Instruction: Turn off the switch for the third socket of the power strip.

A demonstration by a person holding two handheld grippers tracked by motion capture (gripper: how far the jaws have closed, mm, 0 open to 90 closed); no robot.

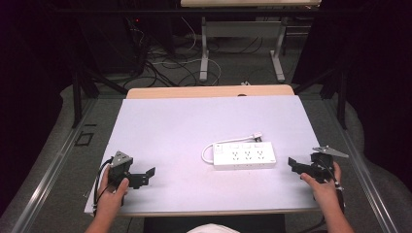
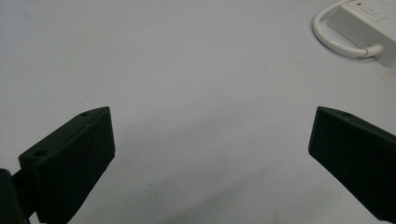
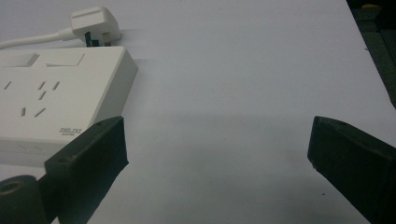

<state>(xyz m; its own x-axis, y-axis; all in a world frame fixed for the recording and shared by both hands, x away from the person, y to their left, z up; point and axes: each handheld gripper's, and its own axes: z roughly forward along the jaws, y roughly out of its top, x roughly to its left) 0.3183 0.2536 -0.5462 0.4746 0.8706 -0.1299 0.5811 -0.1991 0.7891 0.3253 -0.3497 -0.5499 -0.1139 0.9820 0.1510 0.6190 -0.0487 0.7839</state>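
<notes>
While one power strip (image 1: 244,155) lies on the desk (image 1: 170,121), two grippers flank it, each held in one hand. The strip is white and rectangular, with three socket groups and a row of switches; its white cable (image 1: 208,151) loops at its left end and ends in one plug (image 1: 256,136) at its far side. It sits right of centre, toward the near edge. Left gripper (image 1: 145,174), near the near-left corner: jaws wide apart, empty. Right gripper (image 1: 293,163), near the right edge, just beside the strip: jaws wide apart, empty.
</notes>
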